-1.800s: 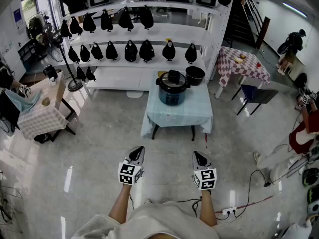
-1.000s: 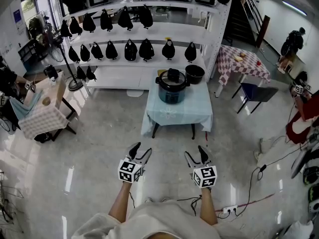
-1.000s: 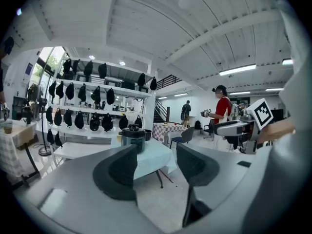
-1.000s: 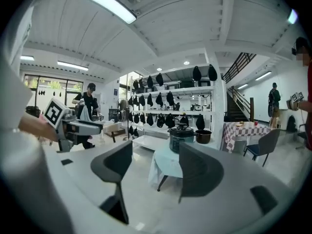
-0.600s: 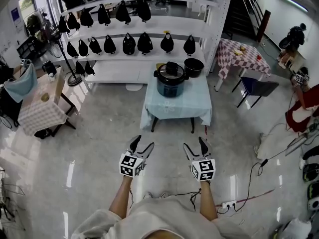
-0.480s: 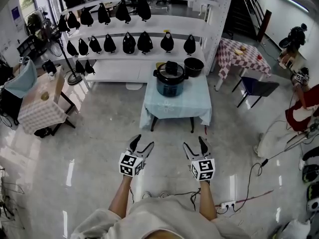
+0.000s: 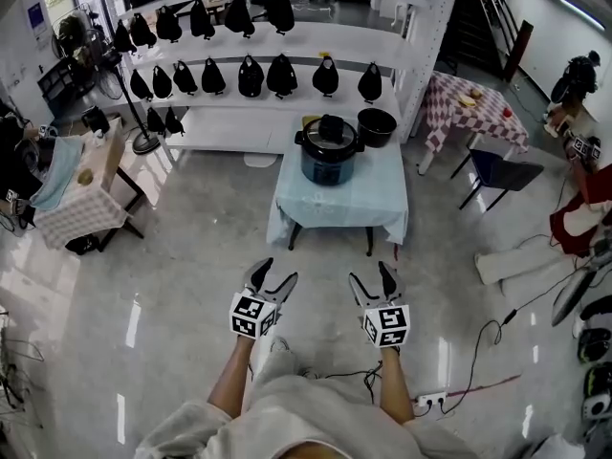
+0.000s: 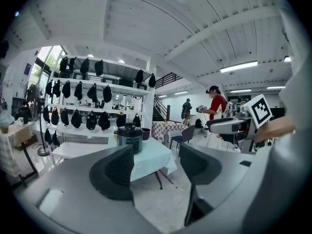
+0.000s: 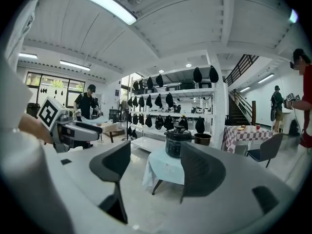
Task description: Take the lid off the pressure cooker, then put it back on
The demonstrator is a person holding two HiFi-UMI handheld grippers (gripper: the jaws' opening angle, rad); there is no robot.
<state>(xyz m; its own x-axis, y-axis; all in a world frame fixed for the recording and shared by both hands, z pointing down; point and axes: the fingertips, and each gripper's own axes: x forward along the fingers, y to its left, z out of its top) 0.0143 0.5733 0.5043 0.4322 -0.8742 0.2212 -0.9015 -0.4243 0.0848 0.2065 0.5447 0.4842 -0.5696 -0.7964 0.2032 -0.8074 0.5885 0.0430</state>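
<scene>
The dark blue pressure cooker point(image 7: 330, 159) stands on a small table with a light blue cloth point(image 7: 339, 208), and its black lid point(image 7: 330, 132) is on it. The cooker also shows far ahead in the left gripper view point(image 8: 129, 136) and the right gripper view point(image 9: 176, 141). My left gripper point(image 7: 274, 277) and right gripper point(image 7: 371, 280) hover side by side over the floor, well short of the table. Both are open; their jaws have just been opening, with nothing between them point(image 8: 156, 165) point(image 9: 153, 165).
A black pot point(image 7: 376, 124) sits beside the cooker. White shelves point(image 7: 287, 70) with several black hanging items stand behind the table. A checked table point(image 7: 473, 113) and chair point(image 7: 502, 172) are at right, another small table point(image 7: 76, 208) at left. Cables point(image 7: 478, 342) cross the floor.
Both grippers' jaws have gone from shut to wide apart. The grippers have edged forward over the floor toward the table.
</scene>
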